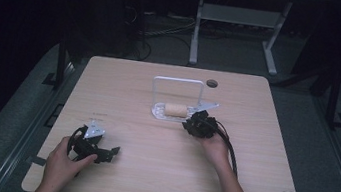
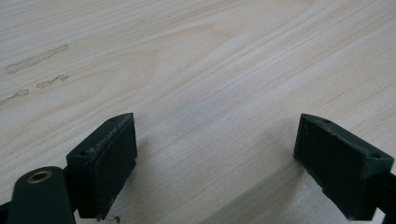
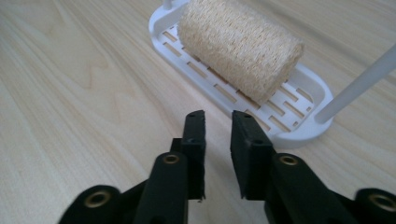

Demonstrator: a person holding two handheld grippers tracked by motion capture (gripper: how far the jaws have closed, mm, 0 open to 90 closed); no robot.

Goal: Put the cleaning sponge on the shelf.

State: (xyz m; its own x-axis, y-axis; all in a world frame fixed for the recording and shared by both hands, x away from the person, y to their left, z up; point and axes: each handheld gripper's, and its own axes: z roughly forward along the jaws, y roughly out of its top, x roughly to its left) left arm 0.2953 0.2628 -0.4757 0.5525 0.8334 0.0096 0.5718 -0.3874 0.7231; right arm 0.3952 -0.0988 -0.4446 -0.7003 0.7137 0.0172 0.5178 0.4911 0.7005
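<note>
One loofah roll [image 3: 240,46] on white rack [image 3: 299,128] just ahead of right gripper [image 3: 218,122] (jaws nearly closed, empty) | left gripper [image 2: 215,140] jaws wide apart

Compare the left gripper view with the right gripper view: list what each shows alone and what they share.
Left gripper view alone: the left claw, jaws spread wide over bare wood, and faint smudge marks on the tabletop. Right gripper view alone: the right claw, jaws nearly closed on nothing, pointing at a loofah roll lying on a white slotted rack with upright posts. Both share the light wooden table and black jaws.
</note>
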